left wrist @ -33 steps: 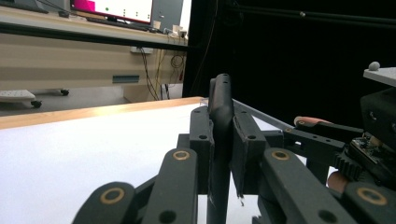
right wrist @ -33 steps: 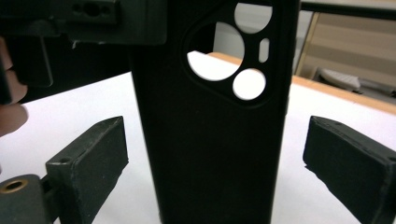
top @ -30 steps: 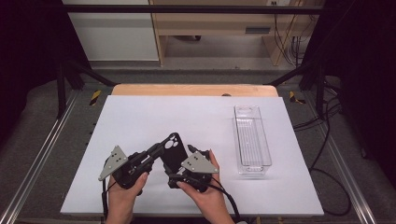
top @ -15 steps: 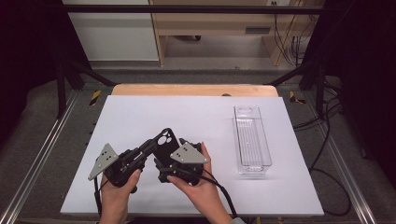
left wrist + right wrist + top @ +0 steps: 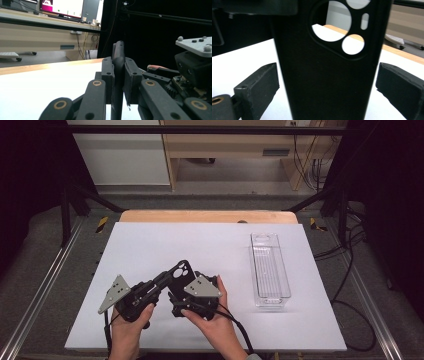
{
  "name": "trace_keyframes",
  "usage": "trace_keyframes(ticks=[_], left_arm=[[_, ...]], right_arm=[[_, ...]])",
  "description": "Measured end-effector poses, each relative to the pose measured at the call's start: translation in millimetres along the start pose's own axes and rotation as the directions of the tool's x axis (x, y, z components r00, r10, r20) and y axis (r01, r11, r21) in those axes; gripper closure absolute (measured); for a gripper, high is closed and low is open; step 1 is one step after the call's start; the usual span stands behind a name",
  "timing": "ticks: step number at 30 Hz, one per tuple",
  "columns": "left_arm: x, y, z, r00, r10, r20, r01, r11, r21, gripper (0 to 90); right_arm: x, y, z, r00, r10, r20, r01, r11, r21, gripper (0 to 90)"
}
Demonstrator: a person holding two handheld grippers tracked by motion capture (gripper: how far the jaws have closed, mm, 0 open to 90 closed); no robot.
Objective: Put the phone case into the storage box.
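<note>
My left gripper [image 5: 159, 284] points right and squeezes the black phone case [image 5: 176, 274] by its edge, holding it above the white table [image 5: 150, 245] — my right gripper [image 5: 327, 82] sits beside it, jaws wide around the case, not touching.

The case [image 5: 176, 272] is plain matt black with round camera cut-outs, and the left gripper [image 5: 117, 72] and right gripper [image 5: 324, 82] are black too, with brass-coloured pins at the joints and a light grey plate [image 5: 202, 286] on top. The table [image 5: 150, 245] is flat white with a pale wood strip [image 5: 200, 216] along its far edge, and the tray [image 5: 270, 270] is clear and colourless with fine ribbing. The floor [image 5: 45, 250] is grey, with a yellow-and-black striped marker [image 5: 102, 224] near the table corner.
</note>
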State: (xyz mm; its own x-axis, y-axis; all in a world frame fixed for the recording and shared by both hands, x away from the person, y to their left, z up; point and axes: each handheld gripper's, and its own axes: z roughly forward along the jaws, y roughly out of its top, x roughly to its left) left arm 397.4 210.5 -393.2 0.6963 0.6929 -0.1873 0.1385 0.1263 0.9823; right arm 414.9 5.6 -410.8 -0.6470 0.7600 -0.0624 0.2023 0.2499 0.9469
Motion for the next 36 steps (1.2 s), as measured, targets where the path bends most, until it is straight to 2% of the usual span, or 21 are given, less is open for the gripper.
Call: trace_keyframes(ticks=[5, 12, 15, 17, 27, 36], left_arm=[[-2.2, -1.6, 1.5, 0.9999, -0.003, 0.010, 0.003, 1.0000, 0.004, 80.4], [-6.0, -3.2, 3.7, 0.9998, -0.004, 0.019, 0.003, 1.0000, 0.009, 80.4], [-7.1, -4.5, 4.5, 0.9998, -0.005, 0.021, 0.005, 0.9999, 0.013, 80.4], [-7.5, -5.2, 5.0, 0.9997, -0.007, 0.024, 0.007, 0.9999, 0.015, 80.4], [-10.5, -6.3, 6.6, 0.9994, -0.007, 0.035, 0.006, 0.9998, 0.020, 80.5], [-13.8, -7.5, 8.1, 0.9991, -0.003, 0.043, 0.002, 0.9997, 0.024, 80.4]], right_arm=[[0.8, 0.1, 0.4, 0.9999, 0.013, 0.002, -0.013, 1.000, -0.017, 5.5], [-1.2, 0.6, -0.1, 0.9997, 0.023, -0.001, -0.023, 1.000, -0.014, 5.8], [-2.2, 1.2, -0.8, 0.9994, 0.036, -0.001, -0.036, 0.999, -0.022, 5.7], [-2.3, 1.6, -1.2, 0.9981, 0.061, -0.013, -0.061, 0.998, -0.022, 5.8], [-2.0, 2.3, -1.8, 0.9985, 0.054, 0.006, -0.054, 0.998, -0.037, 6.9], [-2.0, 1.9, -1.3, 0.9985, 0.053, 0.010, -0.053, 0.998, -0.030, 7.9]])
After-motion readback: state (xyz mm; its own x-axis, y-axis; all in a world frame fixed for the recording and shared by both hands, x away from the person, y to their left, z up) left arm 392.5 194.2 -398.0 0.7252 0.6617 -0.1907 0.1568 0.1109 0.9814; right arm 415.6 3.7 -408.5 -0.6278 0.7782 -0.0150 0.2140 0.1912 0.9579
